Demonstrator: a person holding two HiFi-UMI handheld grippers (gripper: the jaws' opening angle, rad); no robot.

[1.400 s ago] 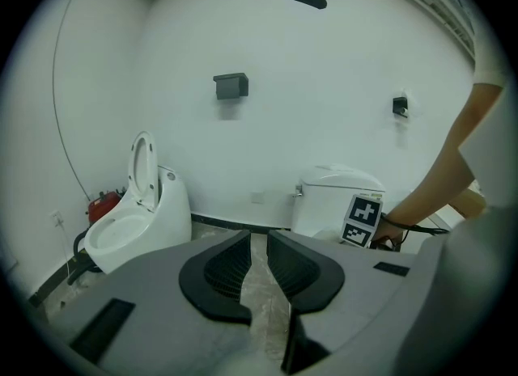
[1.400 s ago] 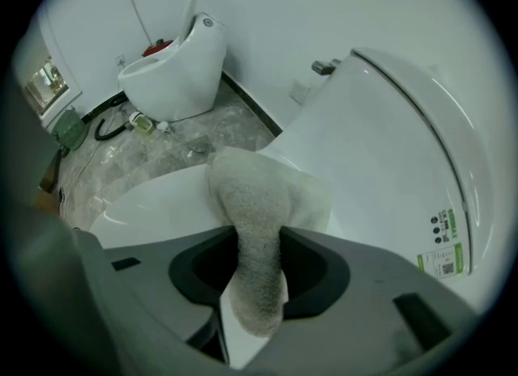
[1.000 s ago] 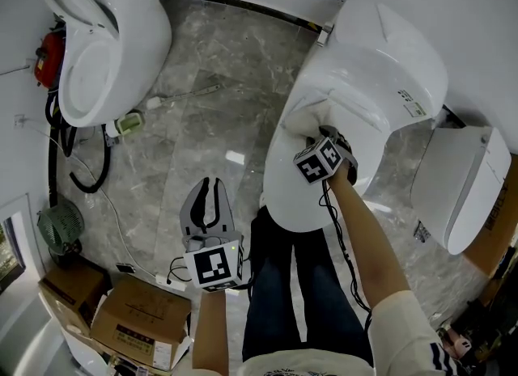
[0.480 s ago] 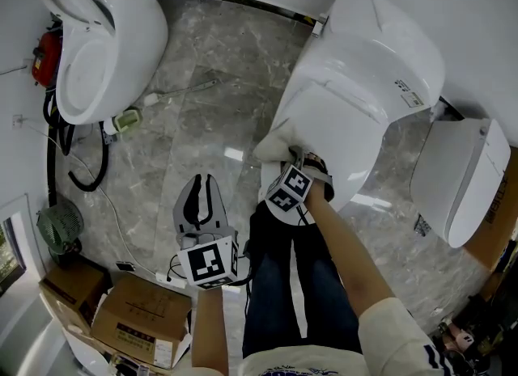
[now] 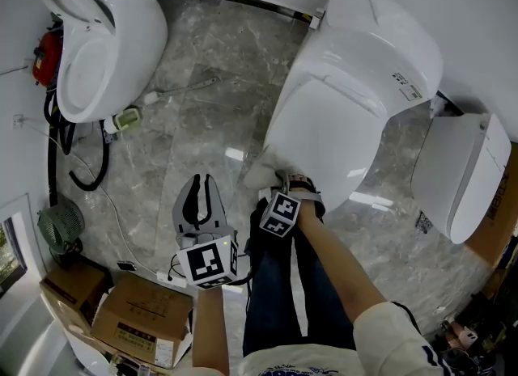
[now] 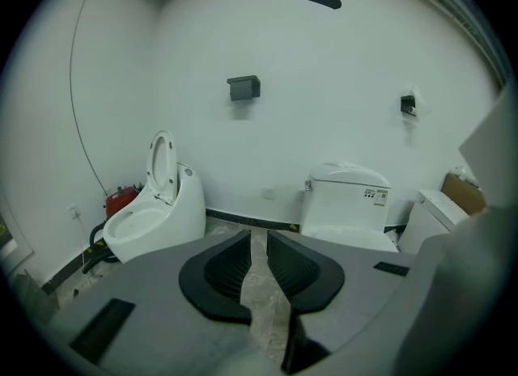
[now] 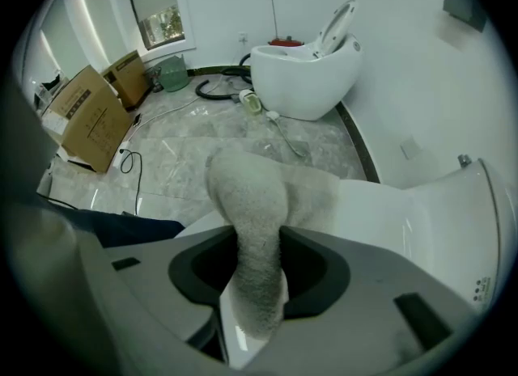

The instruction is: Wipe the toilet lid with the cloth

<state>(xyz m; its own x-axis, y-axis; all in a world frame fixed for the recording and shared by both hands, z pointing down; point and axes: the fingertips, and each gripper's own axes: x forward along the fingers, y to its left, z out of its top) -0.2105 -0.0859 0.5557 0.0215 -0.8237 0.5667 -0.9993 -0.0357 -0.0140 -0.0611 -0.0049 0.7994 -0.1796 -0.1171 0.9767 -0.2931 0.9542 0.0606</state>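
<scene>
Pinching the cloth [image 7: 247, 204] firmly between its jaws, the right hand-held gripper [image 7: 259, 268] sits at the near front edge of the toilet lid [image 5: 324, 132]. From this gripper, the long axis of the lid runs away, up and to the right in the head view toward the tank, so the next stroke probably goes that way. The cloth is pale, fluffy and bunched, and it touches the glossy white lid. The left hand-held gripper [image 5: 204, 198] hangs over the floor, farther from the lid, jaws almost together on nothing.
</scene>
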